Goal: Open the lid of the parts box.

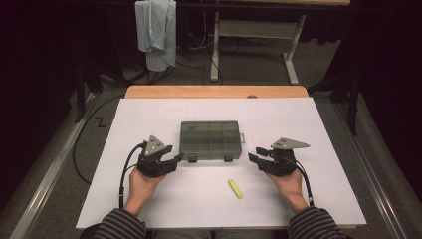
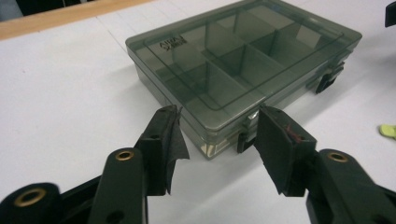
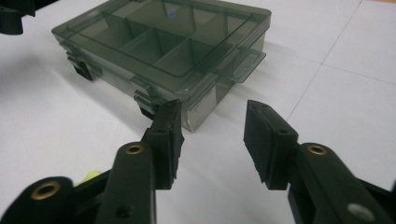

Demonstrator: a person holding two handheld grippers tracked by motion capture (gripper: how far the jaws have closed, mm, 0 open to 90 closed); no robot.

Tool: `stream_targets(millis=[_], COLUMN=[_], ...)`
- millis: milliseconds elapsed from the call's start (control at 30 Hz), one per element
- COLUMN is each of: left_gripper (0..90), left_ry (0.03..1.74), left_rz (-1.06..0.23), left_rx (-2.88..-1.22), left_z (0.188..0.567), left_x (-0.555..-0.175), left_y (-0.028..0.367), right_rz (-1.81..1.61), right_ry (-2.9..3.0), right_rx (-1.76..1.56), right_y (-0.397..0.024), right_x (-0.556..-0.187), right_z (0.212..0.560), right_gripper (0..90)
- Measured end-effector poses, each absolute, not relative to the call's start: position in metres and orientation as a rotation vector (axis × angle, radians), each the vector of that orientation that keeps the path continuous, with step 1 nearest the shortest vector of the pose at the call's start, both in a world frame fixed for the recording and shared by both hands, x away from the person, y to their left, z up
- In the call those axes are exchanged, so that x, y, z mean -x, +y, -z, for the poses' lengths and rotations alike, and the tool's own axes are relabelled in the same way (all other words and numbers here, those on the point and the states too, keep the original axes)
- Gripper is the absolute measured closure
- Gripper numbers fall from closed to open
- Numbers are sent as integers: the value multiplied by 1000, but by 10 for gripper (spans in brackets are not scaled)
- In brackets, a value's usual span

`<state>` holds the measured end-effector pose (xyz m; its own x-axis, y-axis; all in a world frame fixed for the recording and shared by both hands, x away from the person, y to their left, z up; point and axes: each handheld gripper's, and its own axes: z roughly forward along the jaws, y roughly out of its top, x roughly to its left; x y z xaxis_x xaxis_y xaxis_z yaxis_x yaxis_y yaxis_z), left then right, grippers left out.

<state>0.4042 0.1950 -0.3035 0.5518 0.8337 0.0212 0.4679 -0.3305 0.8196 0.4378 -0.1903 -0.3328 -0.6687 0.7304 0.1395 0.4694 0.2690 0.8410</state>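
A smoky clear compartment box [image 1: 211, 140] lies lid-down-shut in the middle of the white table, with two dark latches on its near side. My left gripper [image 1: 174, 157] stands open at the box's near left corner [image 2: 212, 142], jaws either side of that corner and nothing held. My right gripper [image 1: 255, 154] is open just off the near right corner of the box [image 3: 196, 109], also empty. A small yellow-green piece [image 1: 235, 188] lies flat on the table in front of the box, between my hands; its tip [image 2: 387, 130] peeks in at the left gripper view's right edge.
White paper sheet [image 1: 149, 204] covers the tabletop, with a wooden edge [image 1: 214, 91] at the far side. Beyond it hang a pale blue cloth [image 1: 157, 30] and a white desk frame [image 1: 259, 30]. Open table space lies left, right and in front of the box.
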Motion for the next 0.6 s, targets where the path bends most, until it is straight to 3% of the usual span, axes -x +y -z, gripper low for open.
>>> stream_targets(millis=[600], left_gripper=[627], left_ry=[1058], left_rz=[-532], left_rx=[-2127], left_z=[299], left_x=[-409], left_y=[195], right_rz=[-1183], right_ry=[2470], right_rx=[-1057], right_y=[-181], right_x=[-448], right_z=[328], right_gripper=[823])
